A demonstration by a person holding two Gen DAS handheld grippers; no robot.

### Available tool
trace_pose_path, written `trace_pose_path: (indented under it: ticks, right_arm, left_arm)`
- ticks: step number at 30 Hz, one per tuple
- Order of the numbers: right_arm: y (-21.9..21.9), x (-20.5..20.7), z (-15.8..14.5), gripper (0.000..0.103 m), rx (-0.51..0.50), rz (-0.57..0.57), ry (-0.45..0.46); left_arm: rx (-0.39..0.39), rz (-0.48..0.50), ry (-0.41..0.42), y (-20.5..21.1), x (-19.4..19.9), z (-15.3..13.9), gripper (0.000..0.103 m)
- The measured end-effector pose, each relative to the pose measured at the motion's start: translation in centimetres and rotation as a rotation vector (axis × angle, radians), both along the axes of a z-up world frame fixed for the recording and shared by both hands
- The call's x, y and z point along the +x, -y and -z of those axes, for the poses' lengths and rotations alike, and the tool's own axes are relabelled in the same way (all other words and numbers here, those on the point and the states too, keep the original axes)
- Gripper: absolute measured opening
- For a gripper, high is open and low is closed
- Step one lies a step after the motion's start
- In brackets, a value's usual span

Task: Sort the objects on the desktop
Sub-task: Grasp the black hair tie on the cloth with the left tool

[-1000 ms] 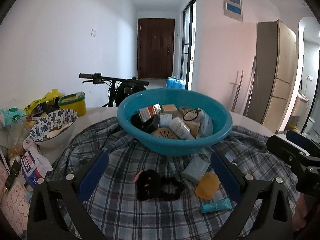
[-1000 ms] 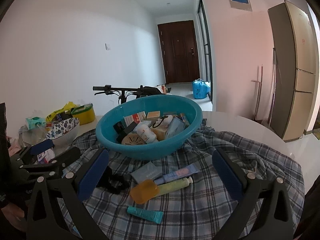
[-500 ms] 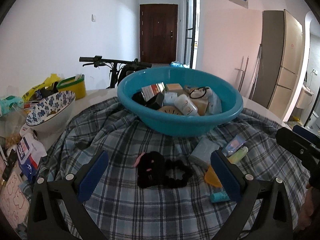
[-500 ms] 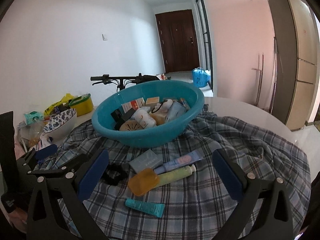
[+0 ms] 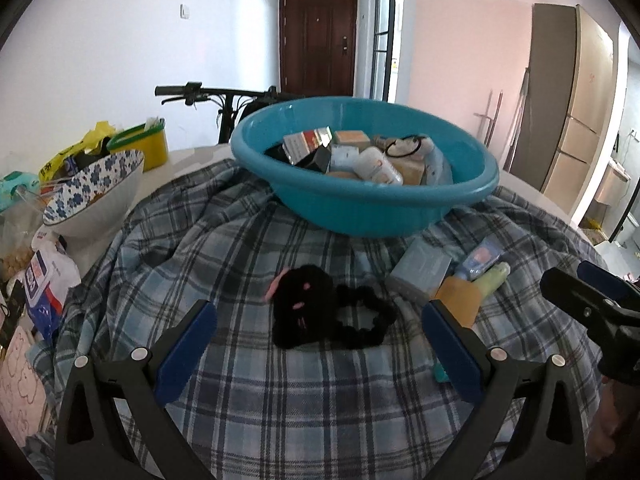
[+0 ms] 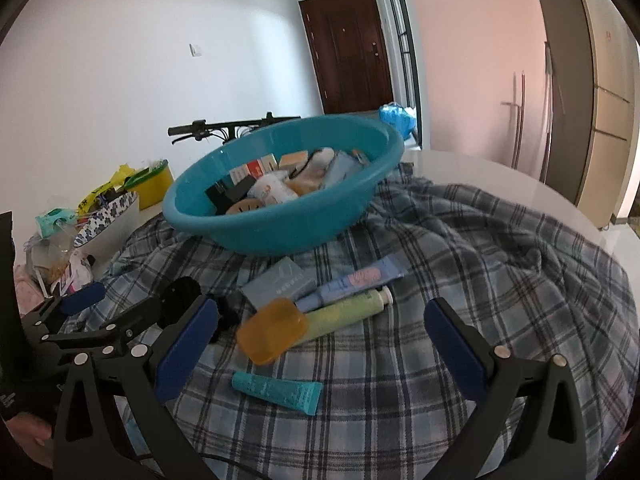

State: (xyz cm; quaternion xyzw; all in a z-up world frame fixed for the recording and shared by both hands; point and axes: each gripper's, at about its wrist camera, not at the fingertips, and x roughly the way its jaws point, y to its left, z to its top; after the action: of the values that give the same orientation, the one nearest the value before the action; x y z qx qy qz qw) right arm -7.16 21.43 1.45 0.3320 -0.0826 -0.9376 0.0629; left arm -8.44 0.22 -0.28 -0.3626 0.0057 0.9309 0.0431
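Note:
A teal basin (image 5: 360,204) (image 6: 280,224) holding several small boxes and bottles sits on a plaid cloth (image 5: 240,240). A black fuzzy hair tie (image 5: 320,312) lies in front of my open, empty left gripper (image 5: 318,344). In the right wrist view a grey box (image 6: 278,284), a blue tube (image 6: 356,280), a green tube (image 6: 348,312), an orange case (image 6: 272,330) and a small teal tube (image 6: 280,390) lie in front of my open, empty right gripper (image 6: 320,344). The left gripper also shows at the left of that view (image 6: 120,316).
A blue-flowered bowl (image 5: 96,192), a yellow tub (image 5: 144,148) and snack packets (image 5: 44,280) crowd the table's left side. A bicycle handlebar (image 5: 200,92) stands behind the basin. The white table edge (image 6: 520,188) shows at the right.
Both grippers have dropped lower and closer to the cloth; the hair tie and tubes now look larger and nearer. Nothing was grasped.

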Motion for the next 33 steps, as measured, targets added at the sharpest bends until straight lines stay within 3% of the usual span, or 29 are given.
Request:
trace_pose_path:
  ticks: [13, 19, 27, 33]
  right_arm:
    - [1.4, -0.7, 2.7, 0.103, 0.007, -0.059, 0.079]
    - [2.7, -0.3, 3.8, 0.103, 0.03, -0.115, 0.11]
    - [3.3, 0.3, 4.8, 0.101, 0.049, -0.159, 0.145]
    - [3.9, -0.1, 5.7, 0.087, 0.05, -0.183, 0.178]
  left_arm:
    - [0.017, 0.004, 0.095, 0.9, -0.7, 2.6, 0.103]
    - [0.009, 0.035, 0.12, 0.0, -1.0, 3.4, 0.103]
    - [-0.03, 0.003, 0.134, 0.4, -2.5, 3.5, 0.103]
    - [0.054, -0.026, 0.164, 1.7, -4.8, 3.7, 0.101]
